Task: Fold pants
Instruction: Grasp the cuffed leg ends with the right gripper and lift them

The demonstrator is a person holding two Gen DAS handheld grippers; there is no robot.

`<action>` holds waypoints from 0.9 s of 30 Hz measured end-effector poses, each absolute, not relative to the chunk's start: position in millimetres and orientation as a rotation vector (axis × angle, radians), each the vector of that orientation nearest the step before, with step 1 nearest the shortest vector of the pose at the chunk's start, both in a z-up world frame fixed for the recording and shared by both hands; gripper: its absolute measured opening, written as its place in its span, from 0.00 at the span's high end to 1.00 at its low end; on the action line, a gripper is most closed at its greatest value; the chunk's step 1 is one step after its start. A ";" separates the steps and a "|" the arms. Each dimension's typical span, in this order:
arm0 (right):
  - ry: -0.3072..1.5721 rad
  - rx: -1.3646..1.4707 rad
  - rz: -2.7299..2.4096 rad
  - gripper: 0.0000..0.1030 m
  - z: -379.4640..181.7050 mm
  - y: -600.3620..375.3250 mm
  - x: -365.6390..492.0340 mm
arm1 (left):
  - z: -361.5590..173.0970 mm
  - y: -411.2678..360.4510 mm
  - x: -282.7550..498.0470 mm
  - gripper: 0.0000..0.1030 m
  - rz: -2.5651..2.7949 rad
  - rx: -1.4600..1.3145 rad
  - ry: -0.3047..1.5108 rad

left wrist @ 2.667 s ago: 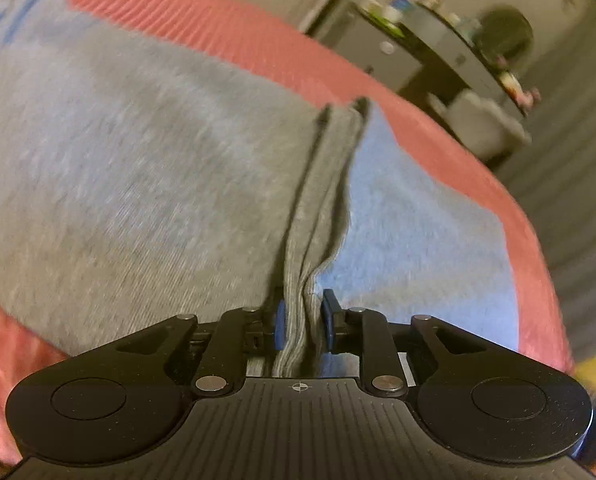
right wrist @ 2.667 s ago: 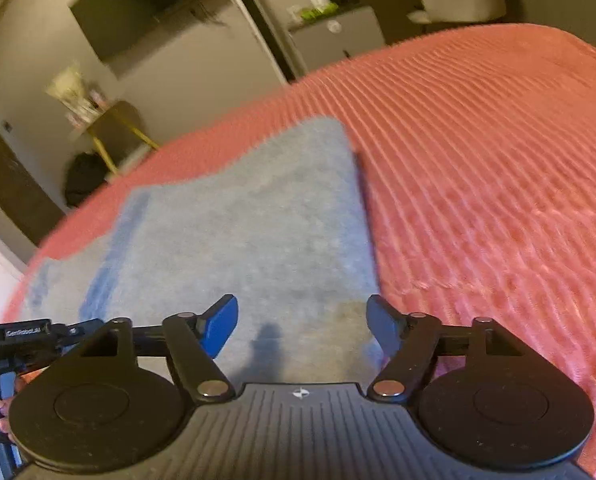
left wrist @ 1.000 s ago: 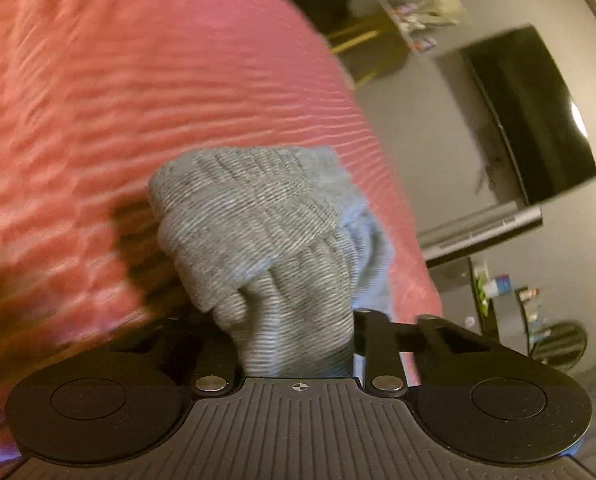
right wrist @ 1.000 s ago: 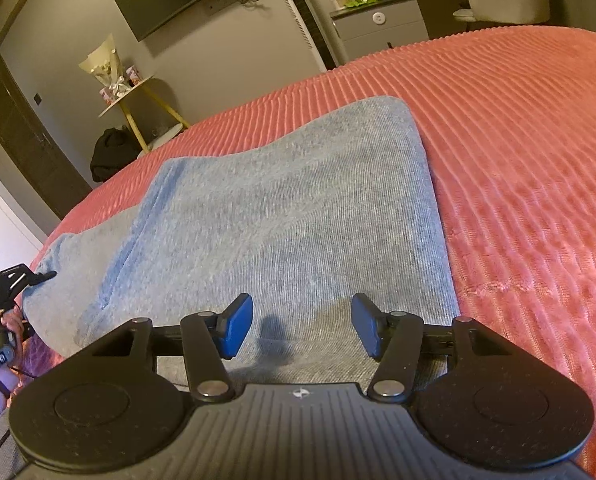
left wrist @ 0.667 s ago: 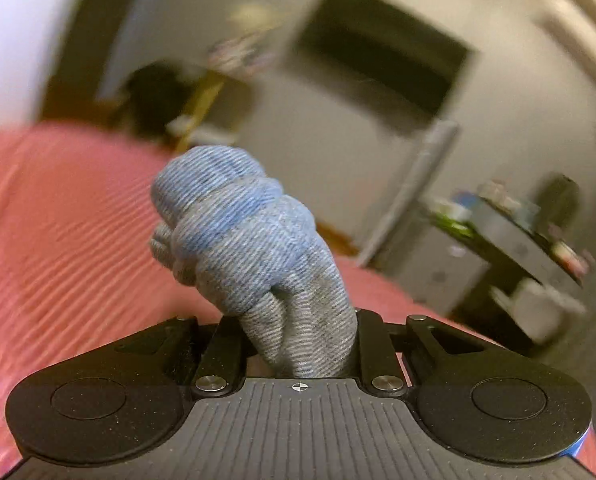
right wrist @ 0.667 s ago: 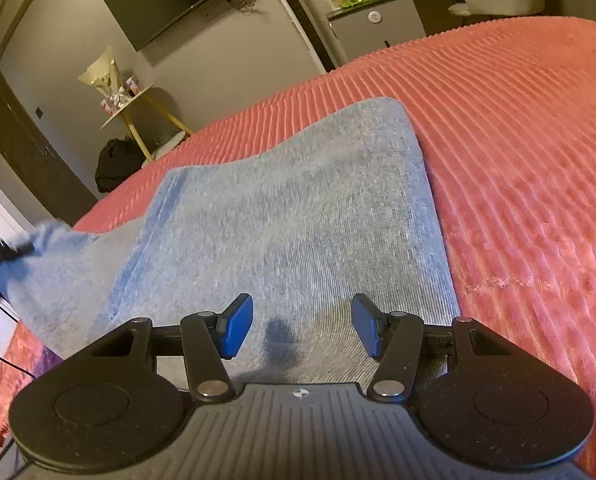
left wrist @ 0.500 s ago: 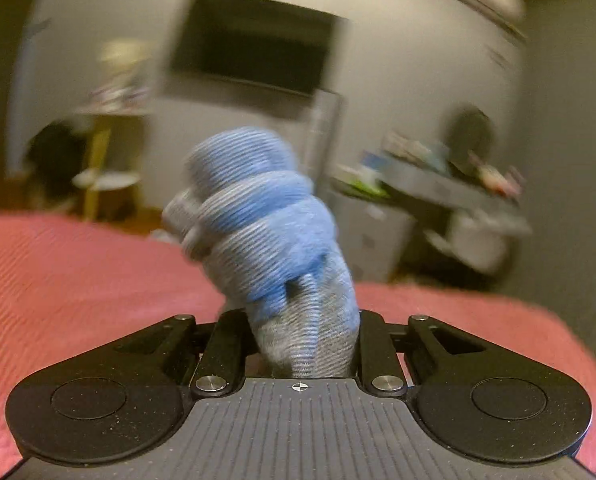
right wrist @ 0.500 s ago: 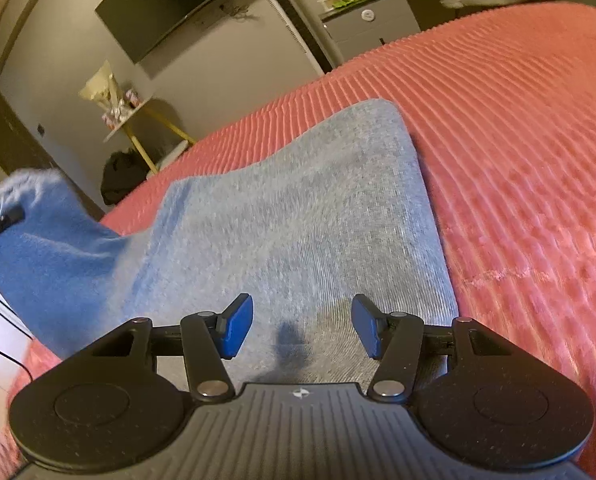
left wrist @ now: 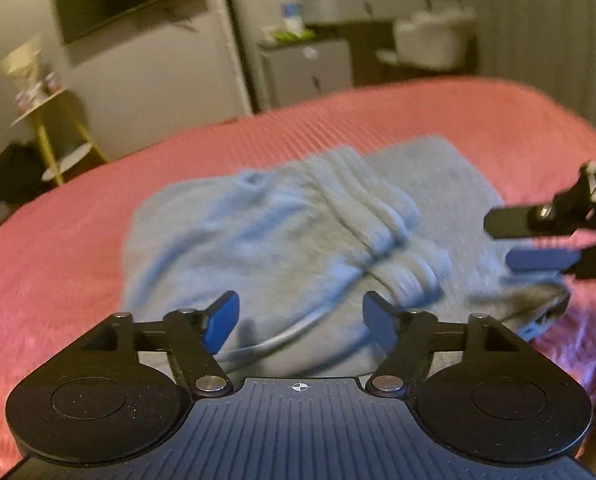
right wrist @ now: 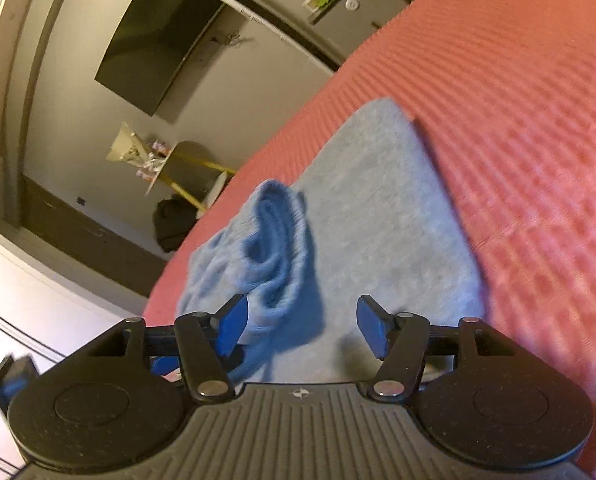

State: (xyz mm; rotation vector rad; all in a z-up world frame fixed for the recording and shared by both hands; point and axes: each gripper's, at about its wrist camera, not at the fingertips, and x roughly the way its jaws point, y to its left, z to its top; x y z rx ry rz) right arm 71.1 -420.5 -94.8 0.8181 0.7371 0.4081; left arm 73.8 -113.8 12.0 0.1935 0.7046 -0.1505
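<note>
Grey-blue pants [left wrist: 298, 240] on a coral ribbed bedspread [left wrist: 77, 240], folded over on themselves, with a rumpled ribbed end – probably a cuff or waistband, too blurred to say – heaped on top of the flatter layer beneath. Bunched and ridged in the middle, smoother toward the far right corner.

Left gripper [left wrist: 300, 320] low over the near edge of the cloth, blue pads [left wrist: 221, 320] spread wide, nothing between them. Fabric directly ahead and beneath, not pinched.

Right gripper [left wrist: 538, 240] seen from the left wrist view at the right edge, reaching in sideways above the right end of the pants, its two fingers apart and one above the other, empty. Just below it, a corner of the cloth lifted and curled, dark on the underside.

From the right wrist view, right gripper [right wrist: 302, 328] also spread – blue pads [right wrist: 372, 332] on either side of bare fabric, gripping nothing. Crumpled heap of the pants [right wrist: 338, 220] up and to the left of the fingers, casting a dark shadow on the flat panel. Flat panel stretching away toward the far end of the bedspread [right wrist: 538, 120].

Beyond the bed: dark wall-mounted television [right wrist: 157, 40], yellow-legged side table [left wrist: 53, 120] with small items on it, a black bag [left wrist: 17, 176] on the floor beside it, a grey cabinet [left wrist: 306, 68] and a pale chair [left wrist: 430, 40].
</note>
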 end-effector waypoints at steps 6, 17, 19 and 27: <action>0.817 0.936 0.478 0.21 -100.1 -396.6 104.3 | 14.4 -13.5 60.3 0.15 0.008 -0.167 0.703; 0.981 1.086 0.378 0.57 -131.0 -332.4 168.4 | -21.2 35.1 50.5 0.19 0.103 -0.420 0.788; 0.984 0.991 0.346 0.58 -117.7 -319.1 168.9 | -18.1 29.1 38.4 0.19 0.058 -0.408 0.758; 0.722 0.977 0.516 0.60 -15.1 -304.6 146.4 | -22.2 -8.7 47.2 0.31 -0.025 -0.212 0.845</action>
